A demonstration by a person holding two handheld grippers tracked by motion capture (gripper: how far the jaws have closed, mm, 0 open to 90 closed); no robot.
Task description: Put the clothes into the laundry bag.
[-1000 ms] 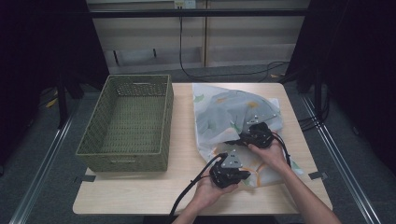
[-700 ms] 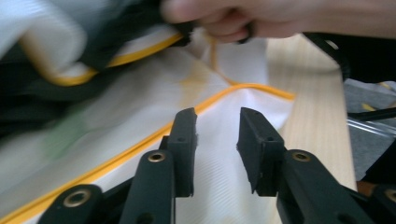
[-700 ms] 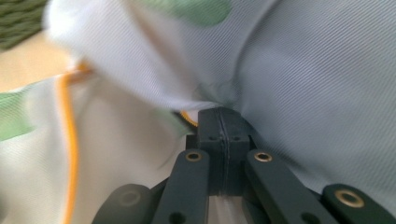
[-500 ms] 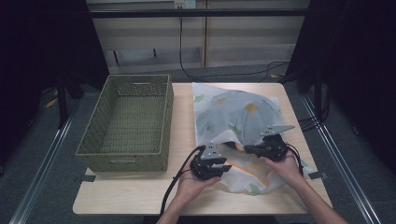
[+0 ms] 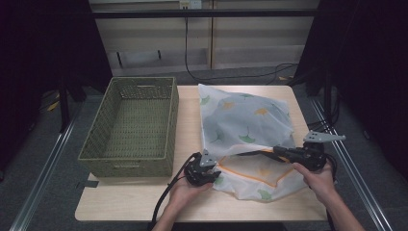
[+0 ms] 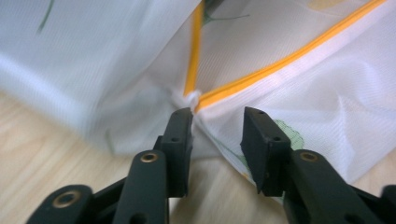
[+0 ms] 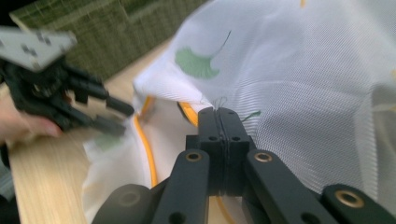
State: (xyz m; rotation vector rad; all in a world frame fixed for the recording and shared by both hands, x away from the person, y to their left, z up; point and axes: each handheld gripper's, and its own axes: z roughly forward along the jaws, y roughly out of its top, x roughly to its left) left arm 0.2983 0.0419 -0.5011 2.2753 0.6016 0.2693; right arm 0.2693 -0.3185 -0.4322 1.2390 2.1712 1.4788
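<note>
Reaching in from the bottom of the high view, a person's left gripper (image 5: 204, 169) sits at the near-left corner of a white leaf-printed mesh bag (image 5: 245, 120) on the worktop (image 5: 120, 204), its jaws having just been opening and now standing apart with only the corner seam just ahead of them. At lower right of the frame, the right gripper (image 5: 269, 151) is clamped on the bag's orange-trimmed edge (image 5: 250, 175), lifting it. With one grip holding, the thin mesh could slide free or the mouth sag shut. A green woven basket (image 5: 130, 125) waits at centre left. Seen close, the left gripper view reveals the unclamped corner; the right gripper view confirms pressed-together jaws.
</note>
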